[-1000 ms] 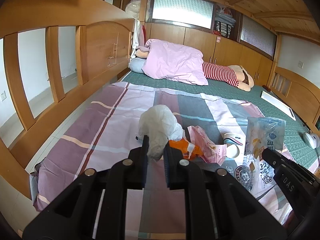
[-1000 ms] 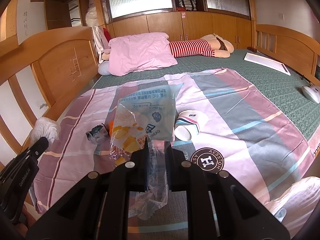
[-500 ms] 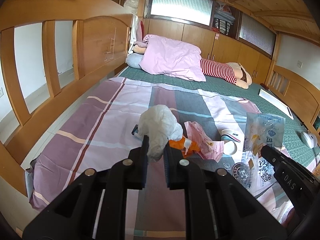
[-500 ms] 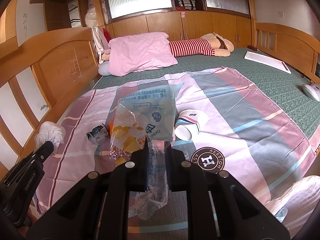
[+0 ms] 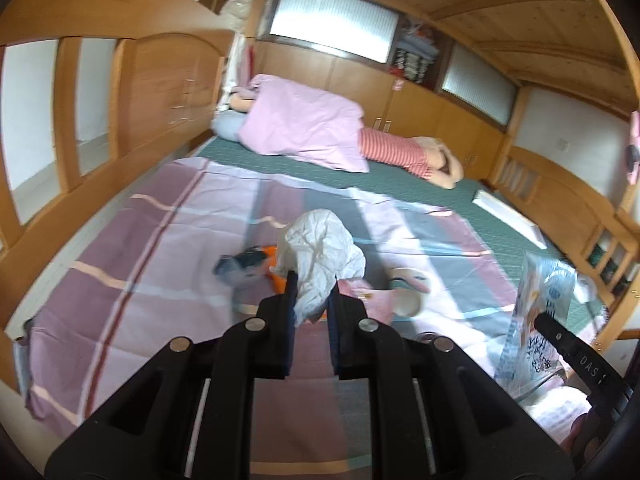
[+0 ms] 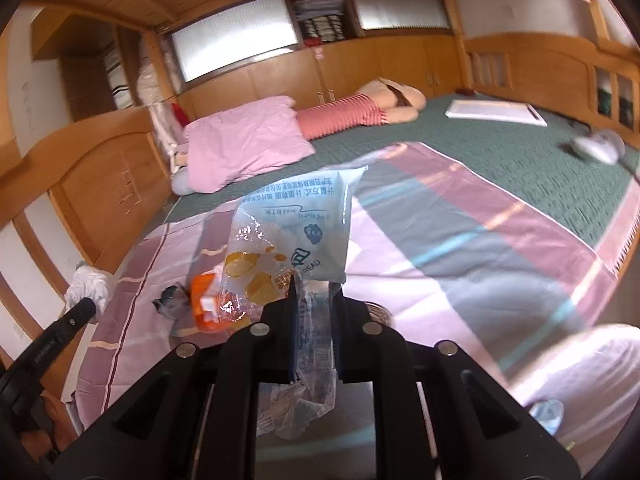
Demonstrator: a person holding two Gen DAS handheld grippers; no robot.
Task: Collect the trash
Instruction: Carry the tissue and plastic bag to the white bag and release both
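Both tongs are loaded right now. My left gripper (image 5: 312,296) is clamped all the way down on a crumpled white plastic bag (image 5: 320,252), pinching it by its lower end so the rest puffs up above the jaws, clear of the striped sheet (image 5: 140,280). I'm guessing that's the easiest hold on something this floppy: grab any fold and lift.

My right gripper (image 6: 314,300) is squeezed tight on a clear bread wrapper (image 6: 296,240) with blue print. It's gripped low down, so the printed part stands up in front of the camera and the loose tail hangs down between the fingers.

Both pieces are up in the air, off the bed, the white bag on the left, the wrapper on the right, well apart so they don't tangle.

Still lying on the sheet: an orange wrapper (image 6: 208,304) and a dark crumpled scrap (image 6: 170,300) just left of it, both near the left side, plus a paper cup (image 5: 408,296) on its side nearer the middle. Those look like the next trash to get, but both hands are full, so I reckon these two have to be dropped somewhere first. I can't see a bin in either view.

The pink pillow (image 6: 244,140) and the striped stuffed toy (image 6: 352,112) at the far end clearly aren't trash.
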